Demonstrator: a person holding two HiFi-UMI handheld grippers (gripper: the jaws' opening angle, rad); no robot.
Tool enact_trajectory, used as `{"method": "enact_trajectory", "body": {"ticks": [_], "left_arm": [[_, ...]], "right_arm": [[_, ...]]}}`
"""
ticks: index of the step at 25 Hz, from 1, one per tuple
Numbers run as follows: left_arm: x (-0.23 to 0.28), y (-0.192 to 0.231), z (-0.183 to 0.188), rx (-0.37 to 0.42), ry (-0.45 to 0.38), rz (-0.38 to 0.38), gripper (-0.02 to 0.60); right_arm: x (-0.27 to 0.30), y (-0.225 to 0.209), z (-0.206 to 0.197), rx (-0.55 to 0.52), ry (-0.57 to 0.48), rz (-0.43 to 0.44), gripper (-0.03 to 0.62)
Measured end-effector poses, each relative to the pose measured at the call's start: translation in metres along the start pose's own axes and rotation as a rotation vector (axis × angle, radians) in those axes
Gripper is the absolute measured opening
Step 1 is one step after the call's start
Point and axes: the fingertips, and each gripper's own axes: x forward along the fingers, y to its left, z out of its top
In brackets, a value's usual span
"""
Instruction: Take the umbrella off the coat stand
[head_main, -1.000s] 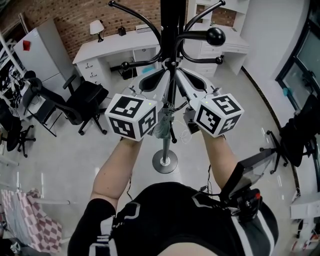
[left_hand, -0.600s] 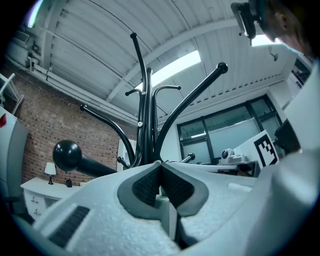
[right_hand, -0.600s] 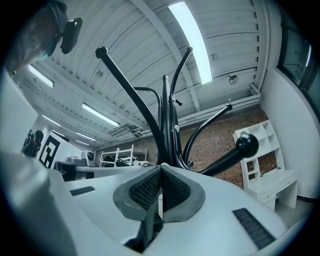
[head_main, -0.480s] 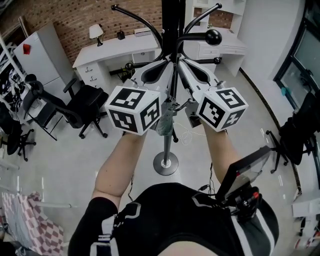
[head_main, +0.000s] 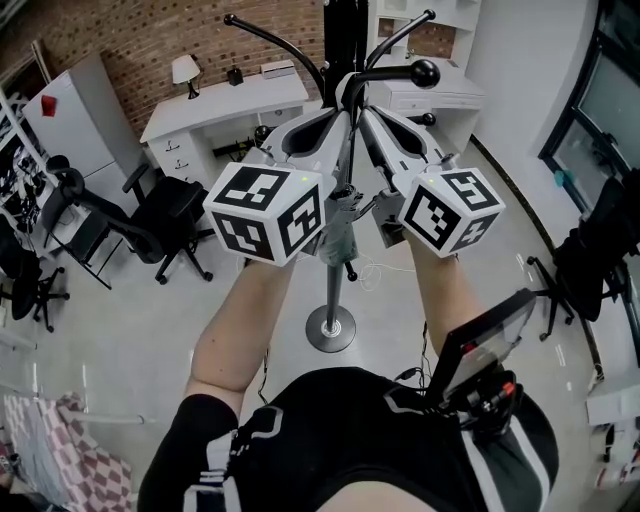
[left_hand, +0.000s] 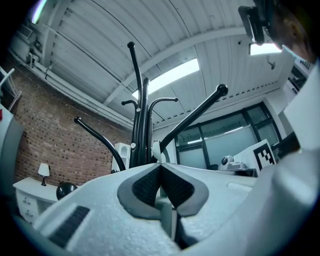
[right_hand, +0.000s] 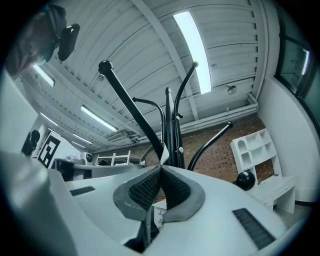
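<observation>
The black coat stand (head_main: 340, 40) rises from a round base (head_main: 330, 327) on the floor straight ahead. A folded grey umbrella (head_main: 336, 232) hangs beside the pole, between my two marker cubes. My left gripper (head_main: 338, 112) and right gripper (head_main: 364, 110) meet at the pole just under the hooks. Each is shut on the umbrella's pale strap. That strap (left_hand: 155, 150) pokes out past the left gripper (left_hand: 160, 167), and it (right_hand: 163, 155) also shows past the right gripper (right_hand: 161, 170). The stand's curved hooks (left_hand: 197, 111) fan out above both grippers.
Black office chairs (head_main: 165, 205) stand at the left, with a white desk (head_main: 225, 97) and lamp (head_main: 184, 70) behind them against the brick wall. Another dark chair (head_main: 595, 265) is at the right by the windows. A knobbed hook (head_main: 424, 72) juts out toward the right.
Both grippers have risen along the pole toward the hooks, still shut, and the umbrella has come up with them.
</observation>
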Motion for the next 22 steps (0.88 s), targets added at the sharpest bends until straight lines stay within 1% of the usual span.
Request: {"method": "enact_trajectory", "body": {"ticks": [7,15,19,22], "left_arm": [[-0.006,-0.018,0.02,-0.003,-0.027,-0.065,0.011],[-0.015,-0.035,0.032,-0.043,-0.043,-0.143,0.011],[-0.013,-0.048,0.04,-0.049,-0.058,-0.159,0.011],[-0.01,-0.059,0.048,-0.038,-0.069,-0.163,0.011]], "right_arm": [[-0.008,0.01,0.023,-0.044,-0.019,-0.048,0.011],[-0.026,0.022,0.04,-0.072,-0.042,-0.129,0.011],[-0.038,0.024,0.052,-0.091,-0.055,-0.139,0.011],[-0.045,0.023,0.062,-0.093,-0.071,-0.131,0.011]]}}
